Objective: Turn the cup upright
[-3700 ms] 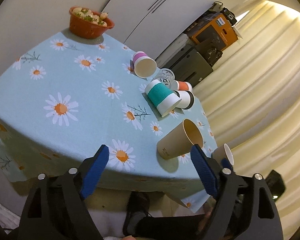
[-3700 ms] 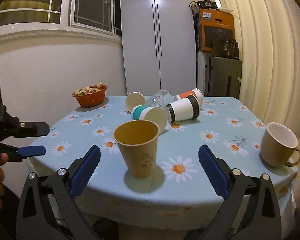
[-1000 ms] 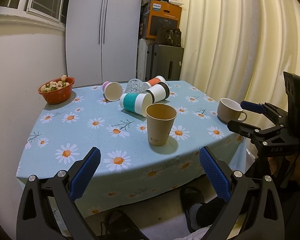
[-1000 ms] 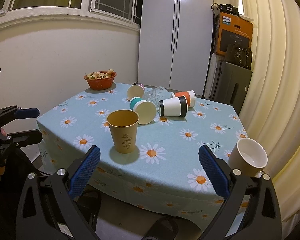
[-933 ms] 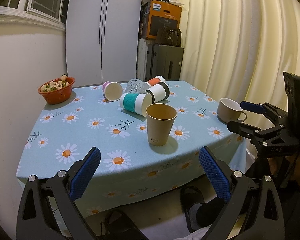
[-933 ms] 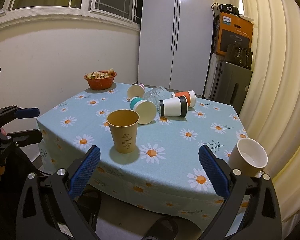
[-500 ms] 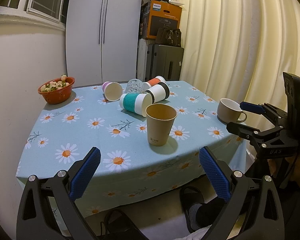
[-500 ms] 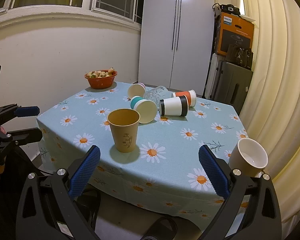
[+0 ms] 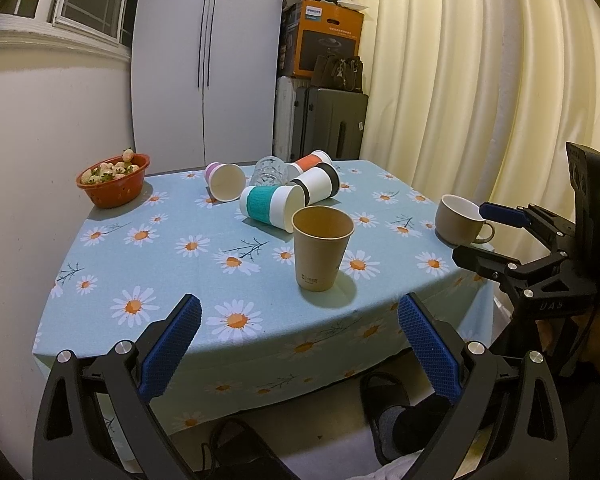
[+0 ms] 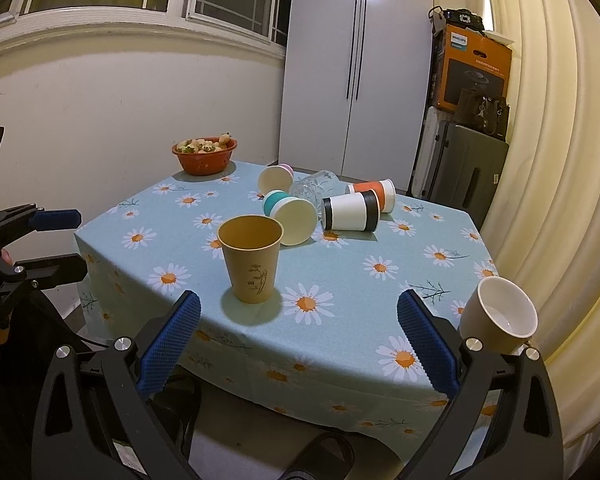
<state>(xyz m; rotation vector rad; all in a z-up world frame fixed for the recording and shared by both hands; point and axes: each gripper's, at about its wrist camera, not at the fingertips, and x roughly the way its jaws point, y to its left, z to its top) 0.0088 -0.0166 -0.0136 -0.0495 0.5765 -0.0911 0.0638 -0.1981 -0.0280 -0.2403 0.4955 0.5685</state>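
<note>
On a daisy-print table (image 9: pixel 172 264), an orange bowl (image 9: pixel 113 185) of pale fruit sits at ten o'clock near the wall. At twelve o'clock a cluster lies tipped over: a pink cup (image 9: pixel 225 181), a glass (image 9: pixel 269 171), a teal cup (image 9: pixel 271 207), a black-banded cup (image 9: pixel 318 186) and an orange cup (image 9: pixel 311 159) behind it. The brown cup (image 9: pixel 322 249) stands upright, mouth up, at one o'clock from the left gripper (image 9: pixel 300 344), close to the table's near edge and just in front of the teal cup. A beige mug (image 9: pixel 460 221) stands upright at three o'clock by the table's edge. The left gripper is held back off the table with its blue pads spread wide and nothing between them; the right gripper (image 10: pixel 299 343), seen from its own camera, is likewise spread wide and empty, with the brown cup at eleven o'clock beyond its fingers. A cream curtain (image 9: pixel 480 80) hangs at far right.
</note>
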